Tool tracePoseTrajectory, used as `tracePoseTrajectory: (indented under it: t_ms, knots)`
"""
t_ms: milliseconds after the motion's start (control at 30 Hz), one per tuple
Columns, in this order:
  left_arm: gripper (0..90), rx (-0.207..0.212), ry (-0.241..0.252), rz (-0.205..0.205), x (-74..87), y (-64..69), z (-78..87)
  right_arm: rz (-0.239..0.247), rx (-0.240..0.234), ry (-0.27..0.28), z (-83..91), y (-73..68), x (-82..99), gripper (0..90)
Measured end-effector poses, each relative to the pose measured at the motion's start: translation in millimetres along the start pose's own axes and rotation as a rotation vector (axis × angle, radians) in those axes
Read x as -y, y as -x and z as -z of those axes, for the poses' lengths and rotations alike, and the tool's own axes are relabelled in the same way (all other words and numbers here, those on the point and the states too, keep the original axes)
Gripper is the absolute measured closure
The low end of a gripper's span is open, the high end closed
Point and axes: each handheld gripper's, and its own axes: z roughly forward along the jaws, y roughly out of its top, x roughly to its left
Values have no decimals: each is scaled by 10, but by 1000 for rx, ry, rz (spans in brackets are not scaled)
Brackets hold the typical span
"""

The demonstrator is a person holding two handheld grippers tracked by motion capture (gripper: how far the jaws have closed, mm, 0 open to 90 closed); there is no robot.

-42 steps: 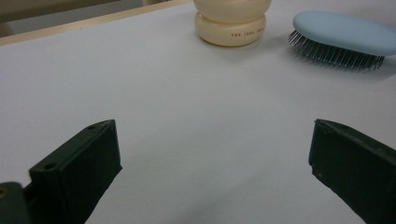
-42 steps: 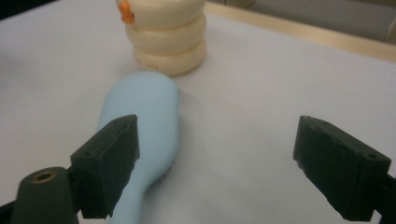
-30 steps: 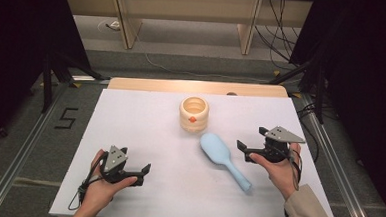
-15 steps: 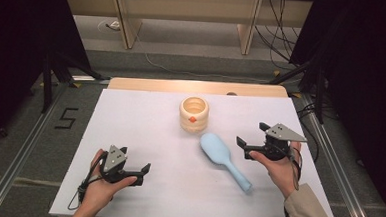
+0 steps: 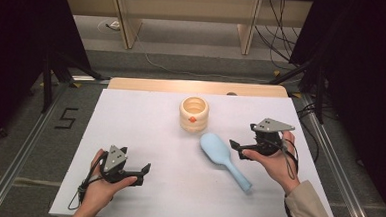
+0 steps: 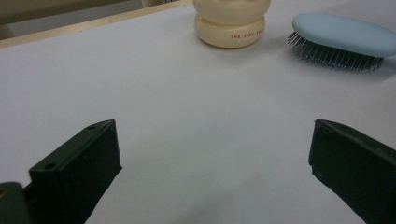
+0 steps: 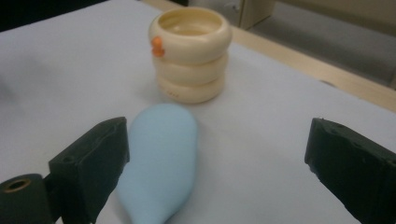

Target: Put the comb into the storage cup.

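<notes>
A light blue hairbrush [image 5: 218, 149] lies bristles down on the white table [image 5: 145, 126], right of centre, with its handle pointing toward the near right. Behind it stands a cream ribbed cup [image 5: 193, 114] with a small orange spot. My right gripper [image 5: 237, 150] is open just right of the brush head, its jaws pointing at it. In the right gripper view the brush [image 7: 161, 154] lies by the left jaw of the gripper [image 7: 217, 135], with the cup [image 7: 190, 53] beyond. My left gripper [image 5: 144, 173] is open at the near left, holding nothing. The left gripper view, past the gripper [image 6: 212, 135], shows the cup [image 6: 232, 23] and brush [image 6: 343, 39] far off.
A wooden strip [image 5: 197, 86] runs along the table's far edge. Metal rails and dark stands flank the table on both sides. A "5" [image 5: 66, 118] is marked on the floor at the left. Cables lie on the floor behind.
The right gripper has edged very slightly away from me. The brush, the cup and the left gripper stay where they were.
</notes>
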Motion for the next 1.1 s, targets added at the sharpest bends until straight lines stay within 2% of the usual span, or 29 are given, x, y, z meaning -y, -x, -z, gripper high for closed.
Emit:
tracePoseTrajectory:
  t_ms: [233, 633, 800, 900, 1100]
  knots:
    - [17, 1, 0, 2, 2, -3, 0, 10, -68, -272, -177, -108, -21, 136]
    - [17, 2, 0, 2, 3, -2, -1, 11, -99, -563, -424, -252, -4, 222]
    - [18, 2, -1, 2, 4, 0, -2, 9, -93, -622, -505, -283, 11, 247]
    - [18, 3, 0, 3, 4, -2, -1, -1, -106, -664, -551, -296, 29, 263]
    - [18, 4, -2, 2, 4, 4, -2, -9, -102, -697, -623, -323, 70, 288]
